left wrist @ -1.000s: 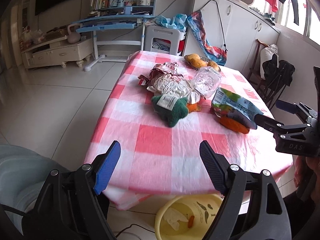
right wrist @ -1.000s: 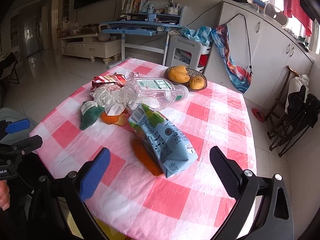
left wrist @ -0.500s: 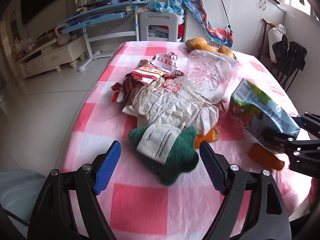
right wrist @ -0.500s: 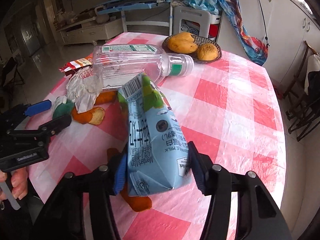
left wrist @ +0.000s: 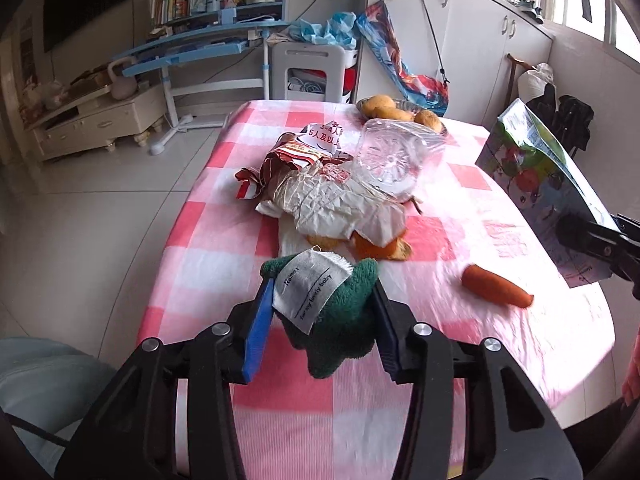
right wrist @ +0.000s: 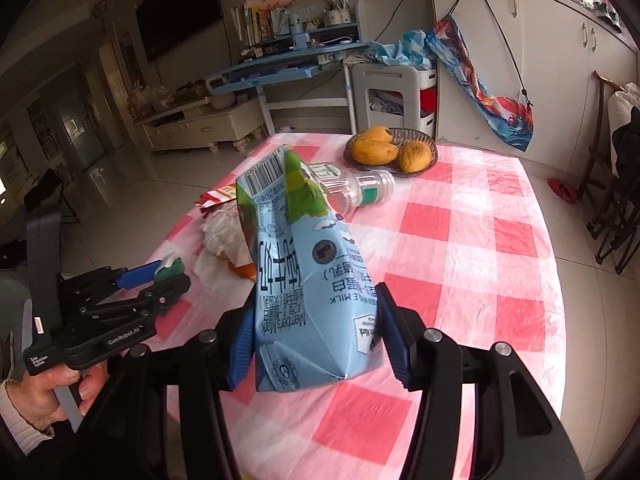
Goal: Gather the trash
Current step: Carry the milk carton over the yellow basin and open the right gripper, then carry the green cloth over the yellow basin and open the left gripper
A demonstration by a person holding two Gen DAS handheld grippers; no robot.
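Left gripper (left wrist: 320,312) clamped on green cloth (left wrist: 340,320), right gripper (right wrist: 316,340) on carton (right wrist: 308,280); wrappers (left wrist: 332,204), bottle (left wrist: 392,156), peel left mid-worktop (left wrist: 208,264).

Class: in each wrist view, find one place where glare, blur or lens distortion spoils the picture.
Left wrist view: daylight bleaches the pink checked tablecloth at its right edge, and the orange carrot-shaped piece is slightly smeared. Right wrist view: the fisheye bends the white cupboards and darkens the corners, while the blue milk carton stays sharp.
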